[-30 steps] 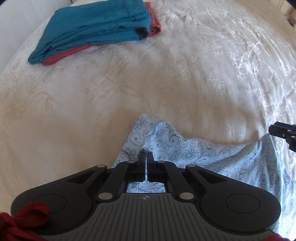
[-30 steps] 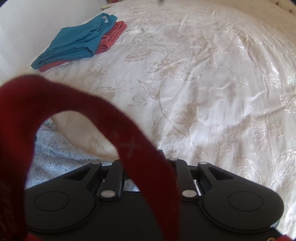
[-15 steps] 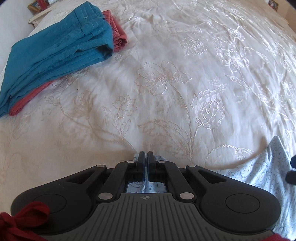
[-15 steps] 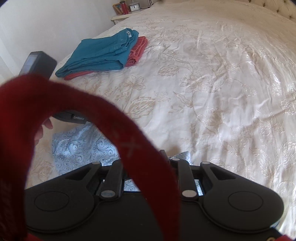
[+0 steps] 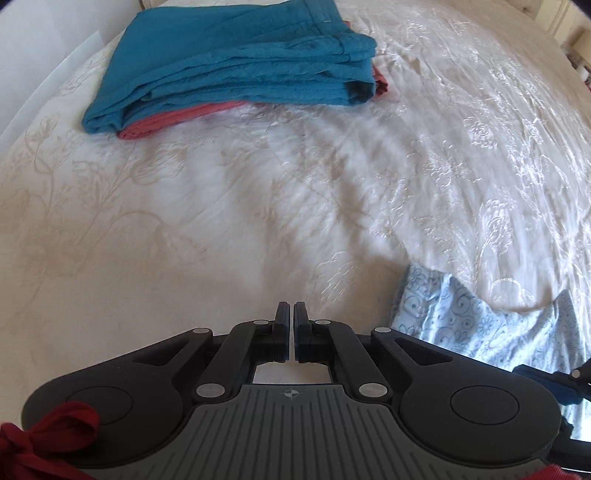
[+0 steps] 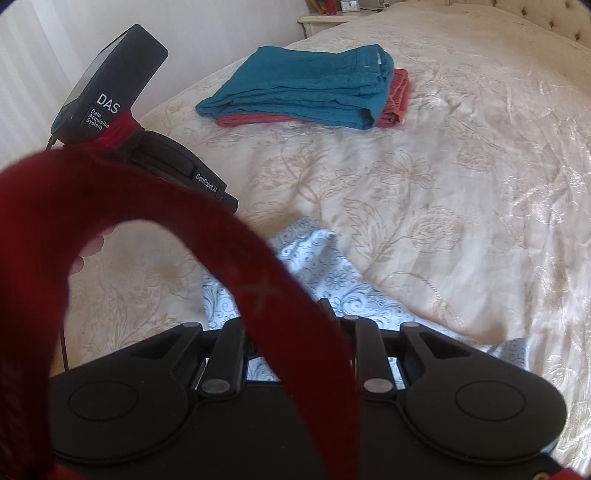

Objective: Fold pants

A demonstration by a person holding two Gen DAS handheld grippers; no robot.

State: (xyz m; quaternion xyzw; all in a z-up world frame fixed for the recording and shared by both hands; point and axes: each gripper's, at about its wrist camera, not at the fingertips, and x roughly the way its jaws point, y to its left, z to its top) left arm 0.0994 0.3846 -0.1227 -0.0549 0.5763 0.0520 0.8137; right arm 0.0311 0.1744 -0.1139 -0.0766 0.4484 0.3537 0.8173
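The light blue patterned pants (image 5: 480,325) lie crumpled on the white bedspread, at the lower right in the left wrist view and in front of my right gripper (image 6: 325,306) in its own view (image 6: 325,273). My left gripper (image 5: 290,314) is shut and empty, over bare bedspread to the left of the pants. It shows at the left in the right wrist view (image 6: 232,203). A red strap (image 6: 258,280) hides most of my right gripper's fingers, so I cannot tell whether they hold the cloth.
A folded teal garment (image 5: 251,62) lies on a folded red one (image 5: 177,118) at the far side of the bed (image 5: 369,184). It also shows in the right wrist view (image 6: 306,88). A nightstand (image 6: 325,16) stands beyond the bed.
My left gripper has let go of the blue pants and moved left and forward toward the folded stack. The pants now lie to its right.
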